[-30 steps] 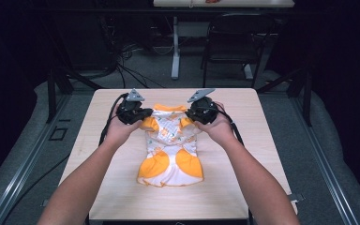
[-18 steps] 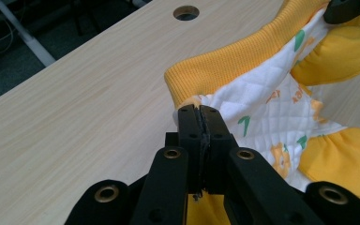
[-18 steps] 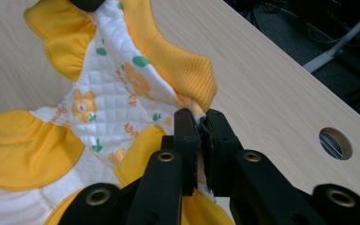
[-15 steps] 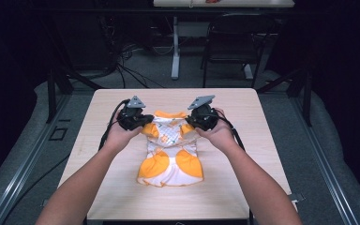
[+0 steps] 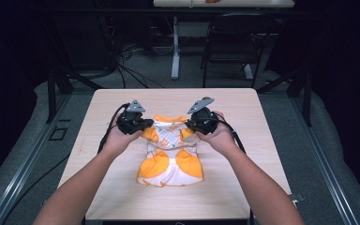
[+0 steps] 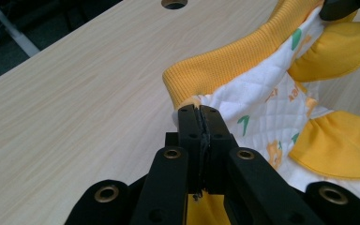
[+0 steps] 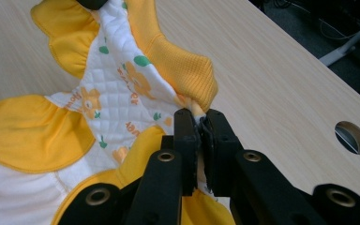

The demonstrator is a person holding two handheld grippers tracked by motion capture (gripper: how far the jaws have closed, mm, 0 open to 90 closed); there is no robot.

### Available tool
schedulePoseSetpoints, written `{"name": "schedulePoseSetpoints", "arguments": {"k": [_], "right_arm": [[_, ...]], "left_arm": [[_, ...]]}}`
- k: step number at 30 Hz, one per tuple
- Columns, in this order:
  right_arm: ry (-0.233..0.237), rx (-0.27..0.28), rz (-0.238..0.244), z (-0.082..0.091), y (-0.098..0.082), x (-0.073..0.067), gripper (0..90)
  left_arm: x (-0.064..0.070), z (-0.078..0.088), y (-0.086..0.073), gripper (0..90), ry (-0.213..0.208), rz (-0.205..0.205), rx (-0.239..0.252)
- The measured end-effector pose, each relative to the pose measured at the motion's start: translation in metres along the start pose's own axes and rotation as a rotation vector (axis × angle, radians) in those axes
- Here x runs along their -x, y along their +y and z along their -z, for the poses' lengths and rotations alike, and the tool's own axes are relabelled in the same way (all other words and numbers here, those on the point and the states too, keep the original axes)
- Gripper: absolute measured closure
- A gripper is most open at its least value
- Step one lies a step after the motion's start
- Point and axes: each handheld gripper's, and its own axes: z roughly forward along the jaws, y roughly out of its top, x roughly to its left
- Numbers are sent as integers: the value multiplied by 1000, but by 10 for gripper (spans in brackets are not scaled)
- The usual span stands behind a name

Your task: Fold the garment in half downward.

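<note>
Forearms enter the high view at 6 o'clock and run up to mid-table.

Garment (image 5: 171,152): small yellow-and-white quilted piece, flat on the table (image 5: 243,187), centre of the board. Hem end lies nearest the person, at 6 o'clock of the cloth; the ribbed yellow collar (image 6: 225,63) sits at its 12 o'clock.

Left gripper (image 5: 143,125): at about 10 o'clock of the garment. In the left gripper view its jaws are clenched on the cloth's edge just below the ribbed band; white quilted fabric shows pinched between the pads.

Right gripper (image 5: 191,125): at about 2 o'clock of the garment. In the right gripper view (image 7: 198,117) the jaws are likewise clamped on a corner of the collar end, a nub of fabric poking above the tips.

Beyond, toward 12 o'clock: bare tabletop, a cable hole (image 7: 351,137), then a chair (image 5: 234,42) and floor cables in the dark.

Risks, as judged:
- Both bites look shallow, on the very edge. A quick lift or pull apart could slip the cloth out of one jaw, leaving the garment hanging lopsided.
- Uneven hand travel would skew or bunch the cloth.
- Dragging rather than lifting could catch the ruffled yellow sleeves (image 5: 186,133) and fold them under.
</note>
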Motion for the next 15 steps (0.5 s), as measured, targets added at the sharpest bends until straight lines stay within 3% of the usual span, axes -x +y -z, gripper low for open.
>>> {"name": "schedulePoseSetpoints", "arguments": {"k": [15], "right_arm": [[24,1,0,4,-8,-8,843]], "left_arm": [[6,3,-6,885,-21,-16,-7]]}}
